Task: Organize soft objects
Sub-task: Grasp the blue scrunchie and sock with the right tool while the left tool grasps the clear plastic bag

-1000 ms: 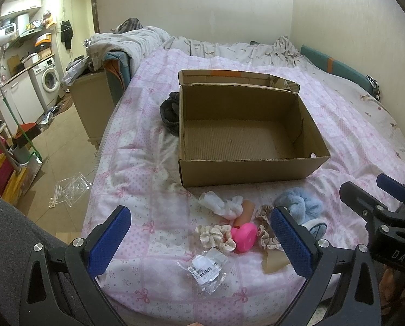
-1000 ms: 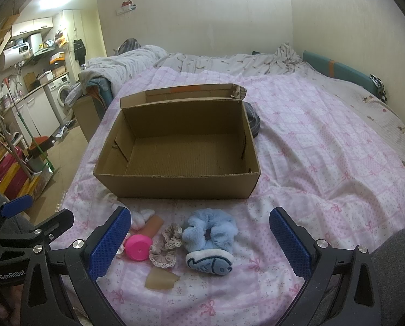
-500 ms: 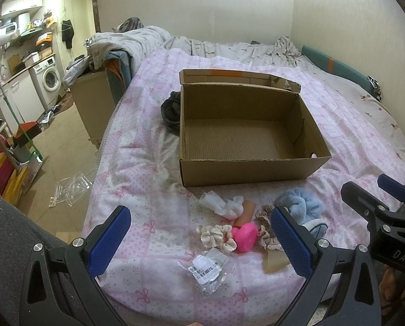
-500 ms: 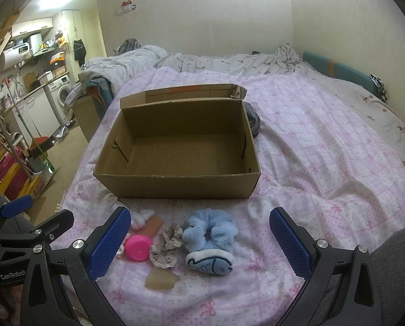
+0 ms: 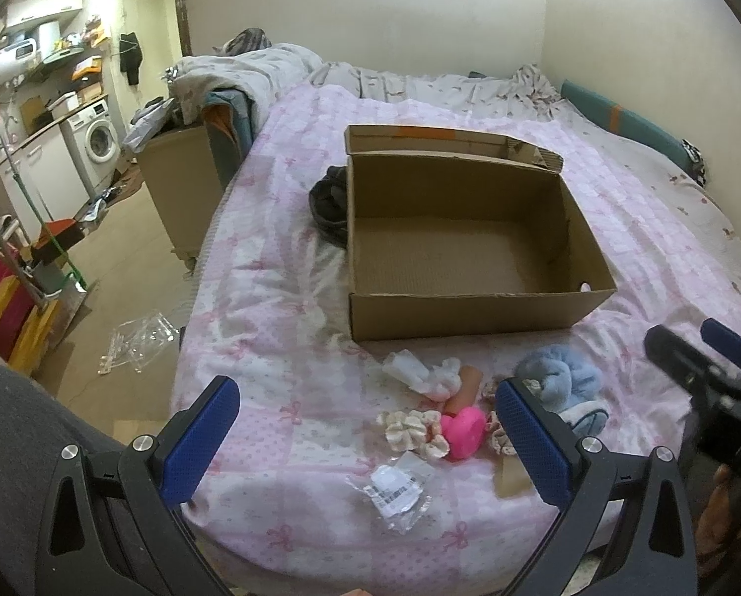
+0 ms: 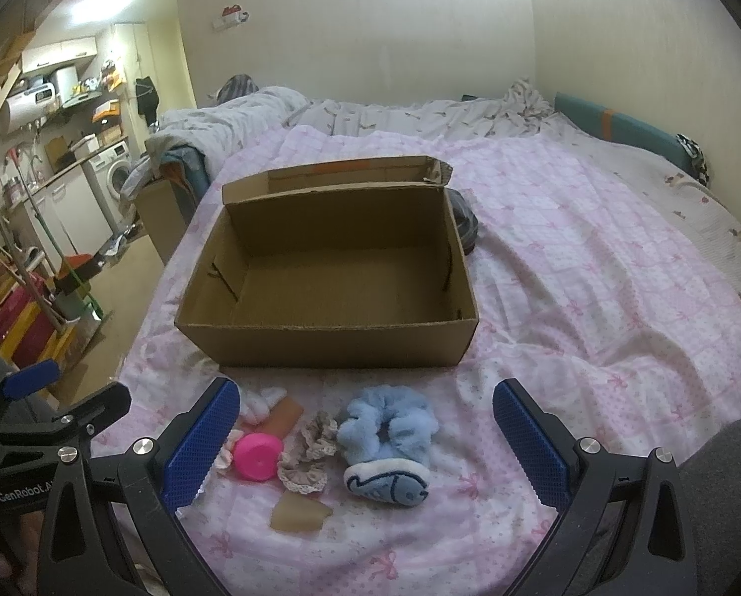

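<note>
Nothing is packed yet: the cardboard box [image 6: 331,293] sits empty mid-bed, while the blue scrunchie [image 6: 388,427], fish toy [image 6: 388,486], lace scrunchie [image 6: 306,452] and pink cup [image 6: 257,457] lie near the bed's front edge. The left gripper [image 5: 370,439] and right gripper [image 6: 365,442] hover wide open, holding nothing.

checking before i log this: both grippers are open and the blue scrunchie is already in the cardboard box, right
Not quite. Both the left gripper and right gripper are open, but the blue scrunchie is not in the cardboard box. The right wrist view shows it lying on the pink bedspread in front of the box, which is empty.
</note>
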{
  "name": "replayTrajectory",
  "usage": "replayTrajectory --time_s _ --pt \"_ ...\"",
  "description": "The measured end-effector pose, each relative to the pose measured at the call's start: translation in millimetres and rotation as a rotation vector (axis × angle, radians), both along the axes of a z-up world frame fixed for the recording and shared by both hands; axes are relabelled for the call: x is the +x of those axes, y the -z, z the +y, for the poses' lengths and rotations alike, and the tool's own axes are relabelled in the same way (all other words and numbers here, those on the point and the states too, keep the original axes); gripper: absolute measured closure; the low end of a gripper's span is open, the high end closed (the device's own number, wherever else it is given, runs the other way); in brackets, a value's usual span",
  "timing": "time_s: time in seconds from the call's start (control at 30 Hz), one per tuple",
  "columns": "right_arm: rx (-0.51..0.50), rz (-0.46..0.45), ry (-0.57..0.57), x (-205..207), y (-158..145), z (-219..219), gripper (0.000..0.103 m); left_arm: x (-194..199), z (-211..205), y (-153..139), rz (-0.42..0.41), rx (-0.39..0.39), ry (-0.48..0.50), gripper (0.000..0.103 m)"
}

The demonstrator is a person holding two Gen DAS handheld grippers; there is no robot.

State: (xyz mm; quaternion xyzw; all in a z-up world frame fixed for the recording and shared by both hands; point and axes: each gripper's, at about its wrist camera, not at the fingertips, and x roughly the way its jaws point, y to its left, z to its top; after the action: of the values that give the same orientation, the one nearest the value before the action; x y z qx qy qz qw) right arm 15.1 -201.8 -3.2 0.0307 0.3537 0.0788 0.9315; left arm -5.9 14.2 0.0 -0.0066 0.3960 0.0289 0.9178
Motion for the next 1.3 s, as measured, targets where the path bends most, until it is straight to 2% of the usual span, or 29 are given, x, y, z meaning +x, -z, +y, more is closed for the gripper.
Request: replayTrajectory --time_s 0.13,0.23,0.37,0.43,0.7,0.8,0.9,0.97,1.07,1.1,1.13,1.17,1.2,1.27,1.3 --pt "0.034 0.031 0.011 8 -7 -11 0.000 10 10 -11 0.010 0.008 -0.015 0.000" --pt "0.098 0.078 0.012 20 -19 -28 0.000 27 20 -15 0.049 -0.004 -0.048 0.000" --pt "0.109 0.240 0.002 51 -16 -44 0.000 49 29 -5 0.141 -0.039 -0.071 0.000" --pt "0.117 0.326 -0.010 65 -7 -50 0.000 59 32 5 0.198 -0.049 -0.076 0.000" --pt "0.146 0.523 -0.030 94 55 -48 0.000 75 43 53 0.362 -0.089 -0.116 0.000" --pt "0.120 0.582 -0.063 100 83 -30 0.000 74 48 61 0.387 -0.122 -0.146 0.000" --pt "0.070 0.611 -0.109 104 103 -12 0.001 75 47 65 0.383 -0.119 -0.150 0.000" --pt "0.032 0.619 -0.136 106 113 -1 0.012 76 46 65 0.378 -0.125 -0.144 0.000" --pt "0.030 0.647 -0.139 109 128 6 0.023 77 46 66 0.376 -0.131 -0.137 0.000" --pt "0.043 0.660 -0.137 109 132 7 0.032 78 46 66 0.380 -0.135 -0.136 0.000" --pt "0.053 0.665 -0.146 110 135 9 0.050 78 48 66 0.383 -0.141 -0.138 0.000" --pt "0.053 0.666 -0.150 110 136 9 0.057 78 49 67 0.385 -0.143 -0.139 0.000" --pt "0.056 0.660 -0.149 110 135 10 0.058 79 50 68 0.388 -0.146 -0.142 0.000" --pt "0.083 0.650 -0.149 109 132 8 0.068 78 52 68 0.389 -0.150 -0.150 0.000" --pt "0.092 0.648 -0.151 108 131 8 0.069 78 53 68 0.389 -0.152 -0.153 0.000"
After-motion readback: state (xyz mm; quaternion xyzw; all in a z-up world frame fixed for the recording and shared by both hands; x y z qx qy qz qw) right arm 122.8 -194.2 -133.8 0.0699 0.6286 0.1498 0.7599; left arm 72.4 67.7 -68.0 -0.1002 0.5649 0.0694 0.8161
